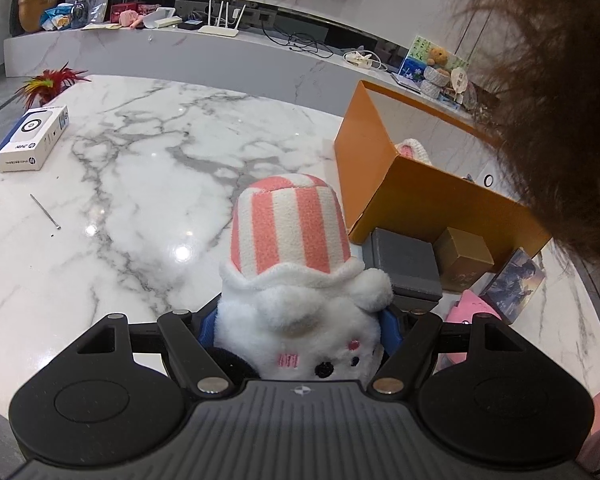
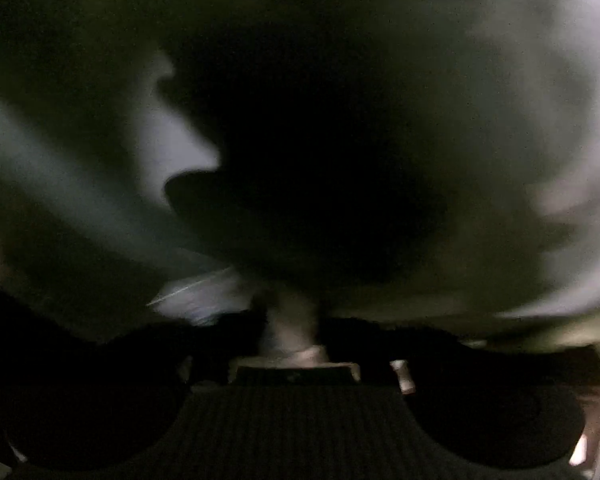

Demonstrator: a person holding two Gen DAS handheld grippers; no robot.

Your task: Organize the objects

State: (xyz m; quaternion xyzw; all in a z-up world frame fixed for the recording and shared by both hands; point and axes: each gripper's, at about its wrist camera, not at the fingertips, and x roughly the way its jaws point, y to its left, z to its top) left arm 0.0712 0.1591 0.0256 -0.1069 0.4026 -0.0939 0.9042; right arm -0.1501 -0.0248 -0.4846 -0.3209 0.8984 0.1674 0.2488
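Left wrist view shows the left claw clamped on one plush toy, white and fluffy, with a pink-and-white striped fleece hat, held just above the bench, a glossy white marble slab with grey veins. Beyond the toy to the right stands one open orange box of smooth card, a pink knitted thing peeking from inside. In front of the orange box sit three small items: a grey box, a gold box and a picture card, with a pink object just beside the claw's right finger. Far left lie one white-and-blue carton, one thin metal pin and one red feathery decoration. Brown fuzzy hair blocks the upper right corner. Right wrist view is dark and blurred; whether the right claw is open or closed cannot be told.
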